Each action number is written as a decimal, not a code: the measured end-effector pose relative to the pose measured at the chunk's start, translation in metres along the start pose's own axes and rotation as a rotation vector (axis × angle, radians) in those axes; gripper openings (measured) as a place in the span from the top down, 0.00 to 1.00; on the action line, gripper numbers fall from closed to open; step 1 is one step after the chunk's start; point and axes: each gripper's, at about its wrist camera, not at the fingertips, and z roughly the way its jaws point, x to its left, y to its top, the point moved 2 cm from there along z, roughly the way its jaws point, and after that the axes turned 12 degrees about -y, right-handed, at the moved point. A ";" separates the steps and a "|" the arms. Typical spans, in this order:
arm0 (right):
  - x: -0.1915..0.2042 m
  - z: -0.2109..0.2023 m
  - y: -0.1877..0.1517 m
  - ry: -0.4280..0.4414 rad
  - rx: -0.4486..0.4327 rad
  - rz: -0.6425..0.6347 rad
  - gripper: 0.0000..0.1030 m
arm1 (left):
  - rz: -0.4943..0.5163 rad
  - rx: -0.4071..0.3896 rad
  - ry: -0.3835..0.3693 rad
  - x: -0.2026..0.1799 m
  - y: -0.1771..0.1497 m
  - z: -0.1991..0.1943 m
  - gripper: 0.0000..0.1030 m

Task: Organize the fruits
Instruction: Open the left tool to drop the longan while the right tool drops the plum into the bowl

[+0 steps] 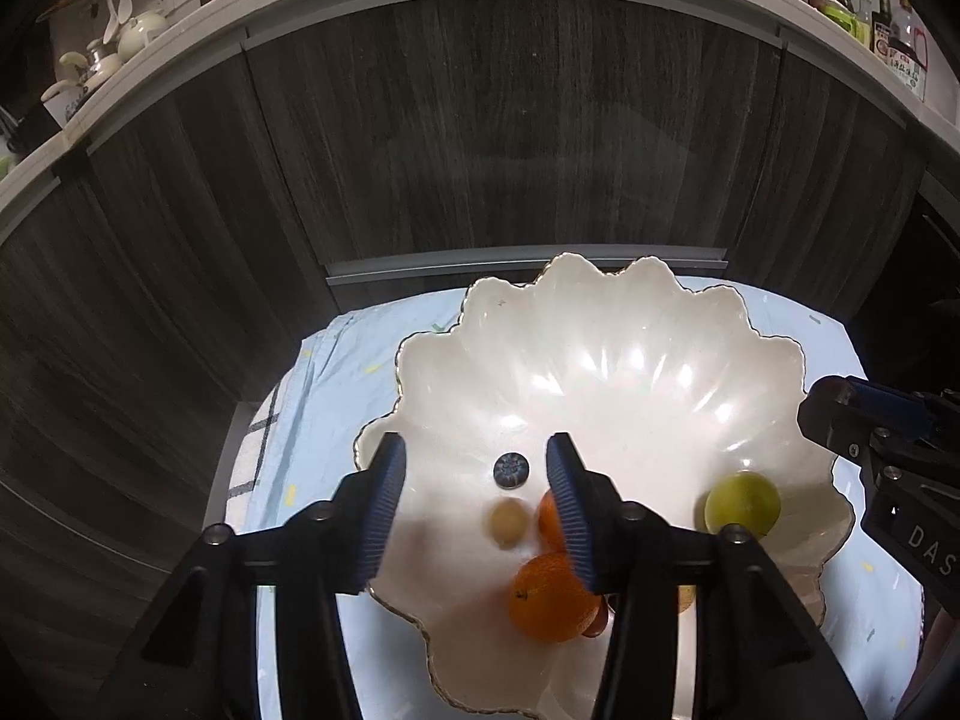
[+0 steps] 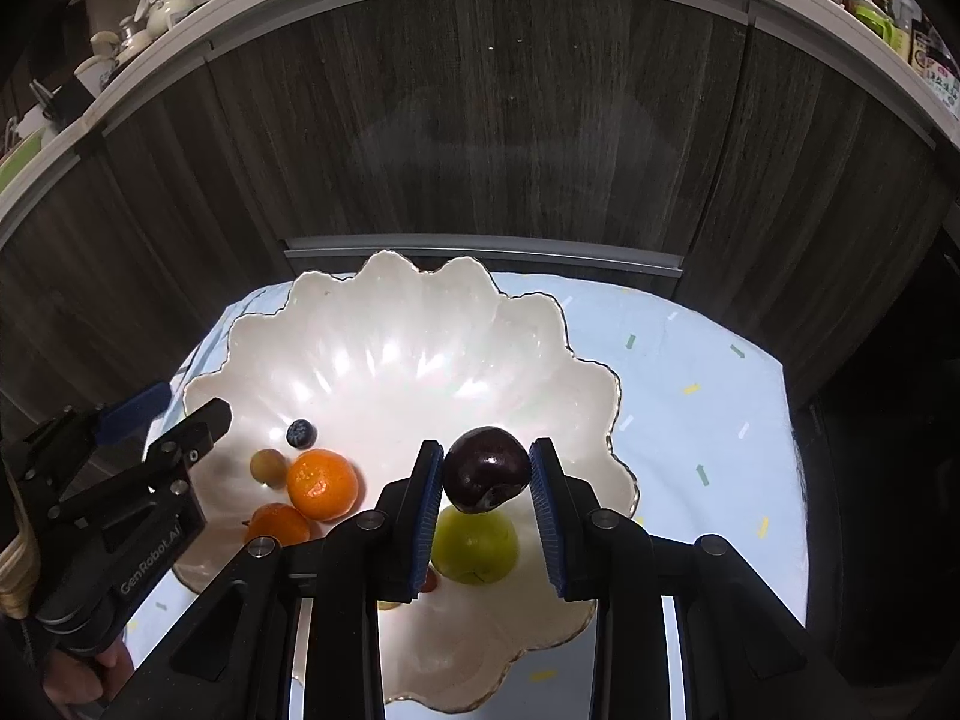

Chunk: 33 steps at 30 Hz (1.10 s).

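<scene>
A white scalloped bowl (image 1: 600, 360) (image 2: 372, 348) sits on a light blue cloth. In it lie a blueberry (image 1: 510, 470) (image 2: 300, 434), a small tan grape-like fruit (image 1: 508, 523) (image 2: 268, 467), two oranges (image 1: 549, 597) (image 2: 322, 484), and a green fruit (image 1: 742, 504) (image 2: 475, 546). My left gripper (image 1: 477, 504) is open and empty above the bowl's near left part. My right gripper (image 2: 486, 480) is shut on a dark plum (image 2: 486, 468), held above the green fruit. The right gripper also shows in the left wrist view (image 1: 864, 420), its fingertips hidden.
The light blue cloth (image 2: 690, 396) covers a small table in front of dark wooden cabinet doors (image 1: 480, 120). A counter above carries bottles (image 1: 900, 42) and white crockery (image 1: 120, 42). A person's hand (image 2: 78, 672) holds the left gripper.
</scene>
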 end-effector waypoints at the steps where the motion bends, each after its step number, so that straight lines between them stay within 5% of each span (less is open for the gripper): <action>1: 0.000 0.000 0.000 -0.001 0.000 0.000 0.69 | -0.001 0.003 -0.002 0.000 0.000 0.000 0.52; 9: -0.003 -0.011 0.000 -0.035 -0.036 0.015 0.38 | -0.010 -0.010 0.022 0.000 -0.001 -0.010 0.33; 17: -0.006 -0.028 -0.004 -0.062 -0.050 0.019 0.30 | -0.023 -0.029 0.042 0.000 -0.005 -0.032 0.22; 33: -0.015 -0.095 -0.024 -0.059 -0.111 0.036 0.29 | -0.004 -0.072 0.053 -0.016 -0.021 -0.108 0.18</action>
